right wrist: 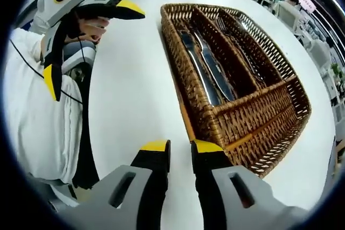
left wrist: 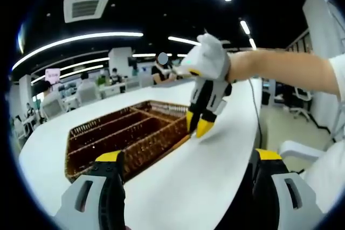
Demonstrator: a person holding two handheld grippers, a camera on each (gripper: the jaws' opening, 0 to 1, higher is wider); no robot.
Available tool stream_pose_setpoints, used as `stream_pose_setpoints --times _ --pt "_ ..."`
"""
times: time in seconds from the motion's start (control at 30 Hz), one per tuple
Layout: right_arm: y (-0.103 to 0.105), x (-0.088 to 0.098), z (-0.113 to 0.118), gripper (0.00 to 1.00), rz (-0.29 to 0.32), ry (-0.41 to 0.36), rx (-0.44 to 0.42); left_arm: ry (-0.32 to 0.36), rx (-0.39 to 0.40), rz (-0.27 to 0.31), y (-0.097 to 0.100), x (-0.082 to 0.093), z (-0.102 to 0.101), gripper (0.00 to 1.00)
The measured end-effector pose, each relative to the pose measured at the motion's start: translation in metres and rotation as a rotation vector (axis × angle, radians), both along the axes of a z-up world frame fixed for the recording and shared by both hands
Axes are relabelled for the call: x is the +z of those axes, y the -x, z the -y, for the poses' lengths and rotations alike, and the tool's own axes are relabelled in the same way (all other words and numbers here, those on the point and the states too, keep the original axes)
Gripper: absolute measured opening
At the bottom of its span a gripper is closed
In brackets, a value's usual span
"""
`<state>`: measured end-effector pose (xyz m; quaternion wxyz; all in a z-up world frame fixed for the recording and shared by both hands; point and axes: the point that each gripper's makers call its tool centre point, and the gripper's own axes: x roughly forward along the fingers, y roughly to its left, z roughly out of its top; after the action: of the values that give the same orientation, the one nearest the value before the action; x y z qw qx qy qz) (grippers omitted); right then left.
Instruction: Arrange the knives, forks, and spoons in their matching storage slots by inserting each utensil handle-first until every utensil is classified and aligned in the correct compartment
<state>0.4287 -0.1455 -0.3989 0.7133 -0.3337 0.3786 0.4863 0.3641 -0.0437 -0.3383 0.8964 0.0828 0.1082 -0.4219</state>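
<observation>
Right gripper (right wrist: 180, 149) nearly pressed together, holding nothing — poised just beside the wicker tray (right wrist: 253, 117). Left gripper (left wrist: 188, 160) spread wide, empty — over the white table (left wrist: 215, 187).

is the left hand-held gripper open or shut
Open: in the left gripper view the left hand-held gripper has its yellow-tipped jaws far apart, nothing between them.

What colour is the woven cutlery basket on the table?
Brown wicker basket, with a lighter tan strip along its base; it shows best in the right gripper view.
</observation>
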Motion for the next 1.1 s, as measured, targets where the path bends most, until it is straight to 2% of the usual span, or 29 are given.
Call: stream_pose_setpoints --times 0.17,0.37,0.63,0.8,0.9,0.93,1.1 --pt "-0.003 -0.002 0.001 0.17 0.026 -0.062 -0.034 -0.001 0.003 0.000 0.000 0.000 -0.001 0.99" --pt "-0.005 -0.003 -0.002 0.18 0.071 -0.093 -0.052 -0.012 -0.001 -0.006 0.000 -0.002 0.003 0.99" --pt "-0.008 -0.008 -0.003 0.18 0.132 -0.080 -0.070 -0.016 -0.002 -0.008 0.000 -0.002 0.004 0.99" --pt "-0.011 -0.009 -0.005 0.19 0.150 -0.092 -0.101 -0.022 -0.001 -0.011 -0.001 -0.003 0.005 0.99" --pt "-0.013 -0.008 -0.005 0.19 0.149 -0.093 -0.107 -0.023 -0.001 -0.007 -0.001 -0.002 0.004 0.99" --pt "-0.013 -0.009 -0.005 0.19 0.135 -0.104 -0.135 -0.021 0.000 -0.009 -0.001 -0.002 0.004 0.99" --pt "-0.010 -0.010 -0.010 0.16 0.089 -0.120 -0.131 -0.026 0.001 -0.014 -0.002 -0.004 0.003 0.98"
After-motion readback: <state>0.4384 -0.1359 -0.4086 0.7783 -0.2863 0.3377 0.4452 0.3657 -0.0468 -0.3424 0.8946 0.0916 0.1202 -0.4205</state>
